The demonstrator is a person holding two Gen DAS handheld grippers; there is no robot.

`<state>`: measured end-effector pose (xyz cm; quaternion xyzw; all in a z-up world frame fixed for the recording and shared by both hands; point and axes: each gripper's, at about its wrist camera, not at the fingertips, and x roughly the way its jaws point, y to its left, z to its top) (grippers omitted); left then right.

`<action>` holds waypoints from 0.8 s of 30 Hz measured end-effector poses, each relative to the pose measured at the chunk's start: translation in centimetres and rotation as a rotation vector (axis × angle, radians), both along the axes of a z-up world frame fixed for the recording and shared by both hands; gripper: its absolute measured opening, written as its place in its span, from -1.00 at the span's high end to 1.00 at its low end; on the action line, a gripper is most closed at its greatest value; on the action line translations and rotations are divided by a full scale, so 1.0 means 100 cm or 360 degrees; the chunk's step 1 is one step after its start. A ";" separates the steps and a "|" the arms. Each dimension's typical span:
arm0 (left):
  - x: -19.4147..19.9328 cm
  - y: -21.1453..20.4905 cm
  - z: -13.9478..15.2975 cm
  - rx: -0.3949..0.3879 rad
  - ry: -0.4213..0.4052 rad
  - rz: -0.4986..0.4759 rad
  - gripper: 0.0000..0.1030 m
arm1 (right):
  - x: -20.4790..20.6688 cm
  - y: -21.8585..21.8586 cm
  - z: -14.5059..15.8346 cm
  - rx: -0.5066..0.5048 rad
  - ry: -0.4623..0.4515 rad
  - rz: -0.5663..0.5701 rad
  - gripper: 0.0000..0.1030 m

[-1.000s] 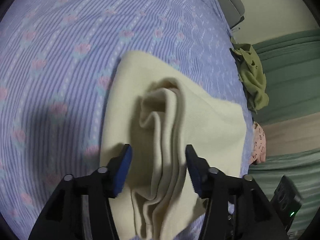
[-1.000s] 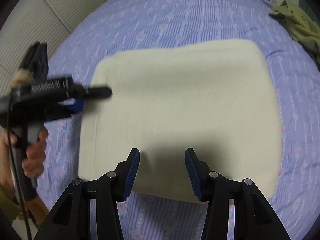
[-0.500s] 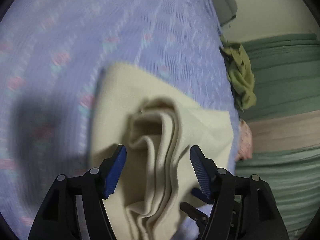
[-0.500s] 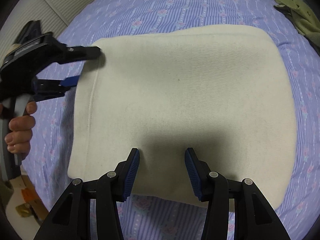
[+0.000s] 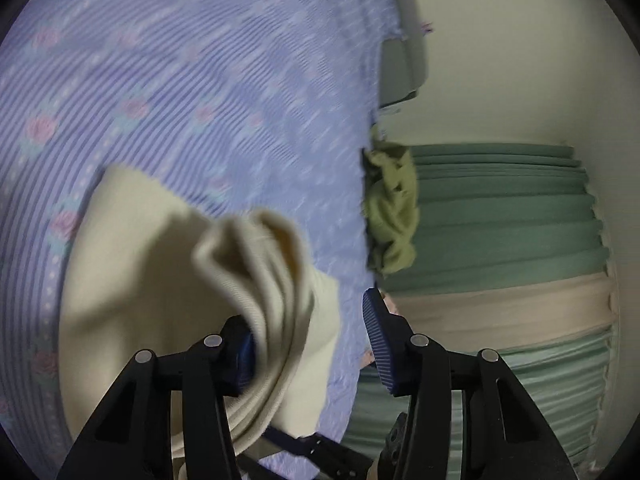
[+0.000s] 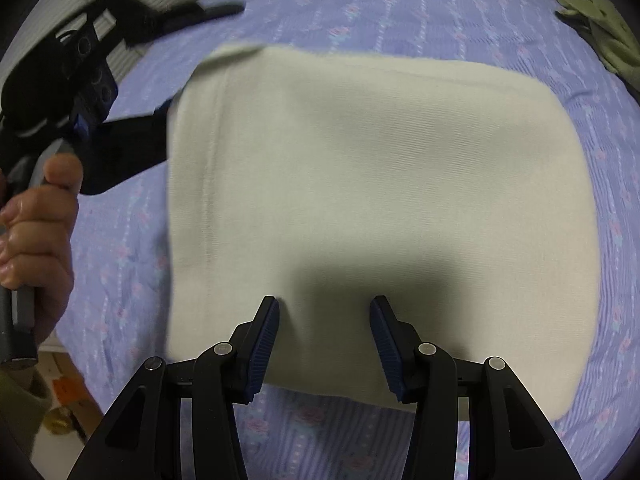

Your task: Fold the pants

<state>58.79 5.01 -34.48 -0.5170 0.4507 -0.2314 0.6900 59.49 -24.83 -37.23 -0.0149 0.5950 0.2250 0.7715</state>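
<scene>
Cream pants (image 6: 380, 168) lie folded into a rectangle on the purple flowered bedsheet (image 6: 360, 4). My right gripper (image 6: 325, 304) hovers open over their near edge, nothing between its pads. In the left wrist view a bunched, layered edge of the pants (image 5: 260, 264) rises between the jaws of my left gripper (image 5: 306, 312). The jaws are closing; the fold leans on the left pad while the right pad (image 5: 376, 332) stands clear of it. In the right wrist view a hand (image 6: 40, 208) holds that tool, one finger (image 6: 132, 136) under the lifted left edge.
An olive-green garment (image 5: 392, 208) lies crumpled at the bed's far edge, also seen as a green heap (image 6: 600, 24) at the top right. Beyond it stands a stack of green and beige folded bedding (image 5: 500, 220) against a pale wall. Clutter sits on the floor (image 6: 60, 400).
The left gripper swung right and tilted up, raising the layered edge of the pants. Its jaws widened, then narrowed, and the fold now rests against the left pad. The right gripper stayed put.
</scene>
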 end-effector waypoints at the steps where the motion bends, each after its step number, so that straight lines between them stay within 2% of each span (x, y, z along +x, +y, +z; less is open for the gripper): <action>1: 0.001 0.000 0.002 0.0049 -0.0013 0.0010 0.15 | 0.000 0.003 0.001 0.0003 -0.0012 0.0018 0.05; 3: 0.005 0.004 -0.001 0.0175 0.0007 0.0034 0.20 | -0.001 0.008 0.000 -0.0014 -0.0024 0.0056 0.05; 5: 0.009 0.006 -0.013 0.0252 0.0087 0.0040 0.41 | -0.001 0.011 -0.004 -0.0029 -0.0003 0.0061 0.05; 6: 0.010 0.008 -0.019 0.0266 0.0113 0.0038 0.47 | 0.000 0.011 -0.007 -0.0023 0.0015 0.0049 0.05; 8: 0.011 0.006 -0.030 0.0281 0.0170 0.0020 0.47 | 0.000 0.012 -0.009 -0.0018 0.0021 0.0041 0.05; 9: 0.013 0.003 -0.033 0.0287 0.0178 0.0011 0.39 | 0.001 0.015 -0.010 -0.0026 0.0024 0.0046 0.05; 10: 0.015 -0.001 -0.035 0.0301 0.0181 0.0009 0.12 | 0.001 0.016 -0.010 -0.0031 0.0025 0.0050 0.05; 12: 0.019 -0.005 -0.037 0.0376 0.0186 0.0024 -0.14 | 0.003 0.014 -0.013 -0.0037 0.0032 0.0056 0.05; 17: 0.030 -0.018 -0.042 0.0418 0.0180 0.0035 -0.17 | 0.004 0.018 -0.014 -0.0042 0.0045 0.0062 0.05; 18: 0.031 -0.021 -0.042 0.0448 0.0179 0.0037 -0.14 | 0.004 0.019 -0.015 -0.0045 0.0048 0.0066 0.05; 20: 0.032 -0.028 -0.037 0.0545 0.0140 0.0013 0.53 | 0.002 0.021 -0.017 -0.0050 0.0039 0.0084 0.05; 21: 0.031 -0.027 -0.033 0.0562 0.0113 -0.0021 0.71 | 0.001 0.022 -0.018 -0.0052 0.0036 0.0099 0.05; 24: 0.016 -0.030 -0.005 0.0694 -0.0048 -0.0024 0.72 | -0.004 0.023 -0.017 -0.0059 0.0037 0.0165 0.05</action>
